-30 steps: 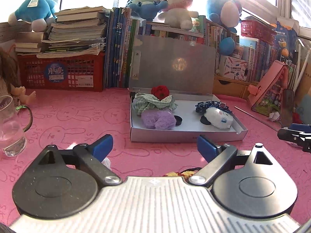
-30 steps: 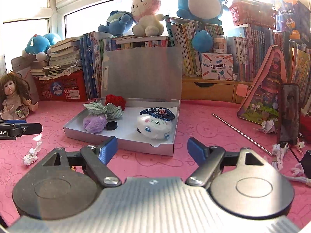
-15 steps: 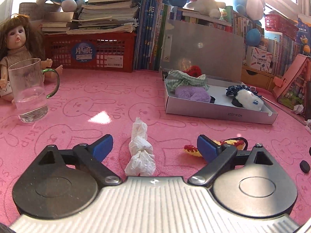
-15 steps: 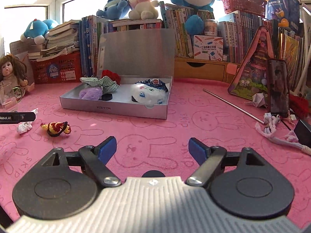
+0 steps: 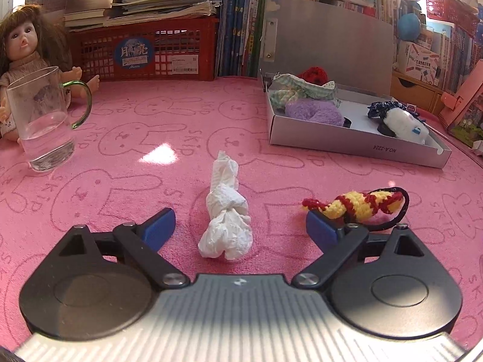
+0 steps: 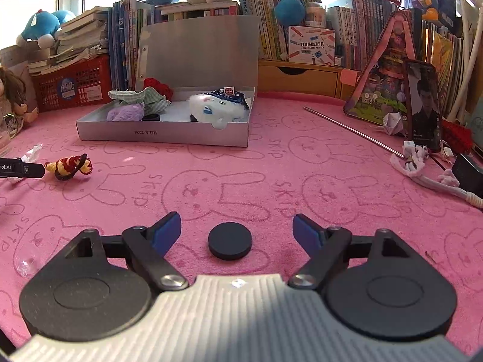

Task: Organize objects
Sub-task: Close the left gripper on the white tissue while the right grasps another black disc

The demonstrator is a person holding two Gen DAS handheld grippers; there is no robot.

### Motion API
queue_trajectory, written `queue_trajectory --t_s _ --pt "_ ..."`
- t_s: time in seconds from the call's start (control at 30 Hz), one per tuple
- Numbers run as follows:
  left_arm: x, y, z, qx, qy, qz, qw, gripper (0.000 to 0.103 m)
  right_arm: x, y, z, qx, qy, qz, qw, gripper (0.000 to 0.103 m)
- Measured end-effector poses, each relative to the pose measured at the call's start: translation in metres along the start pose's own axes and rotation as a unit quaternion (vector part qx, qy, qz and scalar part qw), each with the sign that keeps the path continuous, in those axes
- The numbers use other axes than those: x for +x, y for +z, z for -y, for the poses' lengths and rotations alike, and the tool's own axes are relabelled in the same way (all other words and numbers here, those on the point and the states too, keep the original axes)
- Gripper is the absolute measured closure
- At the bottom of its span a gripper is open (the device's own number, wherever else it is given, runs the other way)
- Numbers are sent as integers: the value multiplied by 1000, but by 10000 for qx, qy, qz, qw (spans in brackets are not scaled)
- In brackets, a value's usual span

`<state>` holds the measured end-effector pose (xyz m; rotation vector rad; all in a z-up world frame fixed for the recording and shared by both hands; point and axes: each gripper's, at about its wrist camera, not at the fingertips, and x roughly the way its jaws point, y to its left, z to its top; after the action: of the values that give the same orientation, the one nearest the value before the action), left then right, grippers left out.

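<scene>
Left wrist view: low over the pink mat [image 5: 126,126], facing the bookshelf; white tissue [image 5: 226,211] close at 12 o'clock, silver box [image 5: 356,144] at 2 o'clock.
Right wrist view: equally low, same heading; silver box [image 6: 163,134] at 11 o'clock.
Shared: box, crochet toy [image 6: 71,165].

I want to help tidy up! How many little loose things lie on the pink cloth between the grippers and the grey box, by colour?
White crumpled tissue: 1
Yellow-and-red crocheted toy: 1
Black round disc: 1
Total: 3
</scene>
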<state>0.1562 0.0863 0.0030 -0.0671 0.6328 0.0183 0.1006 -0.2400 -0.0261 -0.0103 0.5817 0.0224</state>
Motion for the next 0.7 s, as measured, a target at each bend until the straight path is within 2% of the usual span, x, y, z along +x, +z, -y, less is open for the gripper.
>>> queue_trajectory --t_s 0.4,0.57,0.7 --pt "3 -1 6 186 124 -83 9997 6 7 -1 -6 -137 -95 -245 9996 15" --pt "5 0 6 188 242 -140 9994 1 9 -1 -4 -56 -112 -283 9995 13" --pt "6 -1 6 191 268 -153 9993 0 10 0 -3 4 -146 -314 9994 10"
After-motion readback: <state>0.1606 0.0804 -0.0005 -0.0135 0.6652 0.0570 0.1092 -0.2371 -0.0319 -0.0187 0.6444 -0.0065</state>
